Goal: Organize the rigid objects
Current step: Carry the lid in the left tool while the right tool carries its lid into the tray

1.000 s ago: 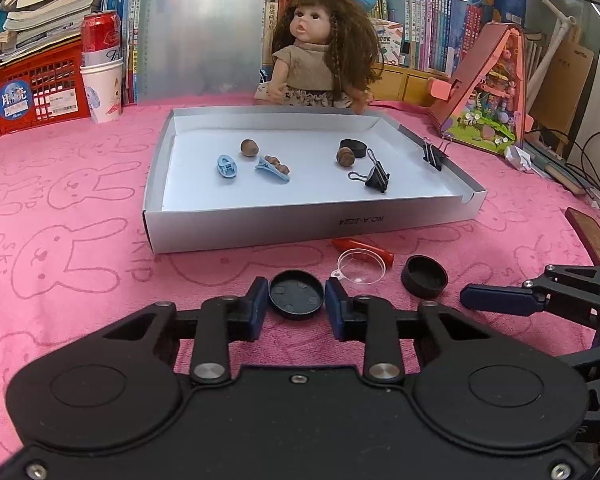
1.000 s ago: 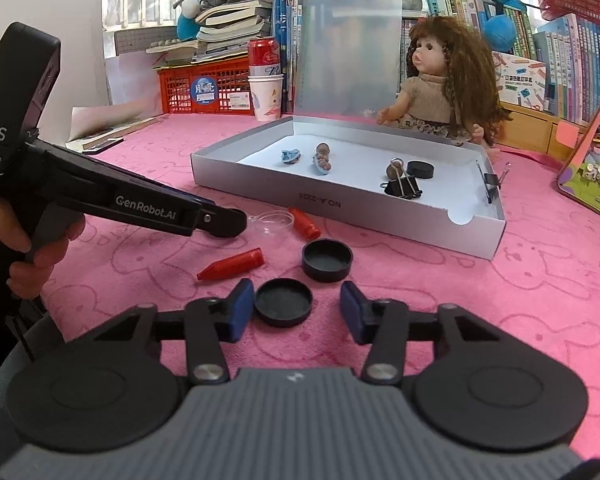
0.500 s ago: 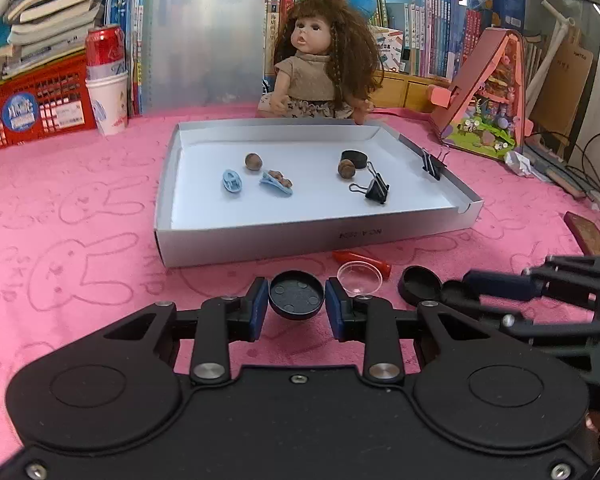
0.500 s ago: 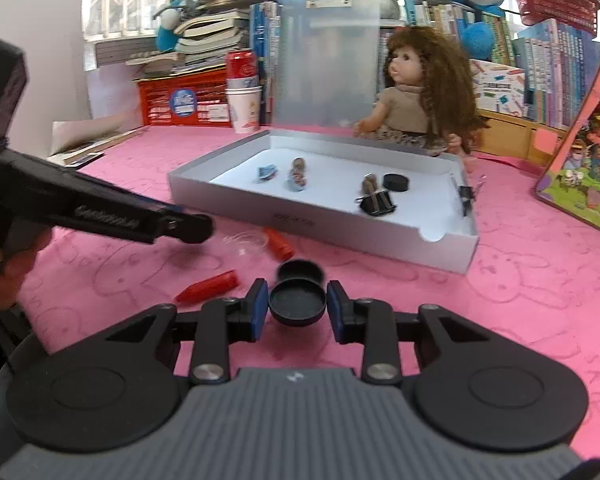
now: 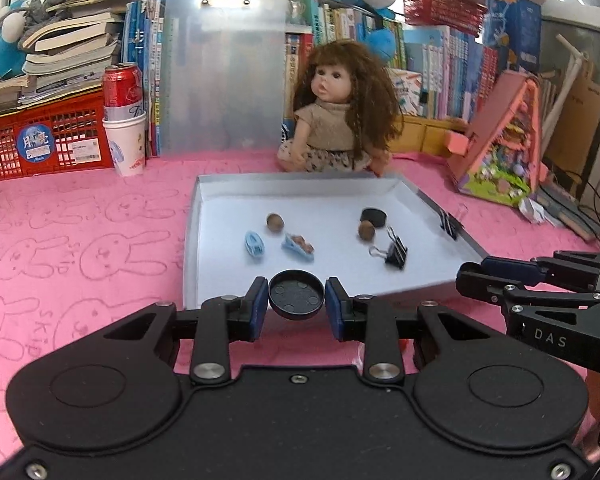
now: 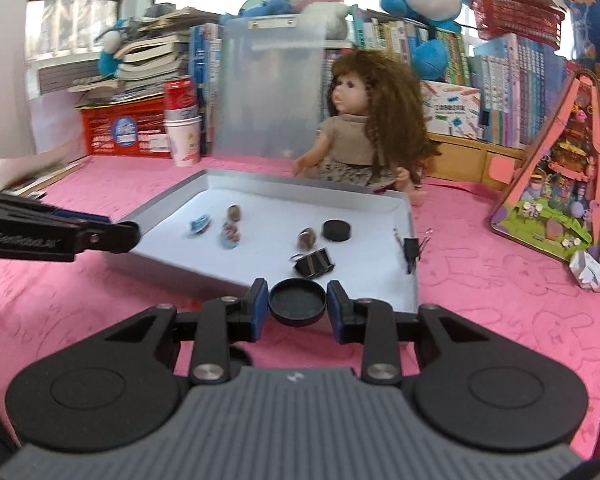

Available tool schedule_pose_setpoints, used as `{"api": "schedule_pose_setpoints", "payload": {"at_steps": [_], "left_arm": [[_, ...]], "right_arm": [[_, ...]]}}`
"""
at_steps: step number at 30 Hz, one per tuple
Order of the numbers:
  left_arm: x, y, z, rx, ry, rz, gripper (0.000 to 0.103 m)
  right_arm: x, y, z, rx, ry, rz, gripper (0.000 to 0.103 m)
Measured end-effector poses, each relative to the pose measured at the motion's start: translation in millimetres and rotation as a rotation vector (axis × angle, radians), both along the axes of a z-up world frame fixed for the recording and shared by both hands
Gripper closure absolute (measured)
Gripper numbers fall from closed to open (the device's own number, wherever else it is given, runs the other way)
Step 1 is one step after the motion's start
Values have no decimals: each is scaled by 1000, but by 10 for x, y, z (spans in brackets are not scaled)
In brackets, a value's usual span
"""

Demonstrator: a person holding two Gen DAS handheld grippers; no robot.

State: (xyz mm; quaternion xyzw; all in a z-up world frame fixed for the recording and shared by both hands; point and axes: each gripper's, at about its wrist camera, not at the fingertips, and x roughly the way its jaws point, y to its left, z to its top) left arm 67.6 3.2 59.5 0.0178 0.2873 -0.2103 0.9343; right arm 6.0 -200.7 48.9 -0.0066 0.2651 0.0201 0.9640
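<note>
Pink cloth (image 5: 80, 208), left view alone shows studded cap (image 5: 296, 295) underside

Just ahead of the left gripper (image 5: 297, 307) and the cap (image 5: 296, 294) between its pads sits the tray (image 5: 191, 240) on the surface (image 5: 80, 248). Inside lie two nuts (image 5: 275, 223), two clips (image 5: 396, 253) and a cap (image 5: 374, 217). Beyond the tray sits a doll (image 5: 342, 120); the right gripper (image 5: 470, 278) is off to the right.
</note>
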Motion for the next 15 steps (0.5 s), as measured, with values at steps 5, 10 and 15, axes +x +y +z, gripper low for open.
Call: {"api": "schedule_pose_setpoints", "payload": {"at_steps": [5, 10, 15], "left_arm": [[203, -23, 2, -10, 13, 12, 74], [426, -57, -89, -2, 62, 28, 74], [572, -129, -159, 19, 78, 34, 74]], "right_arm": [[235, -80, 33, -7, 49, -83, 66], [467, -185, 19, 36, 105, -107, 66], [620, -225, 6, 52, 121, -114, 66]]}}
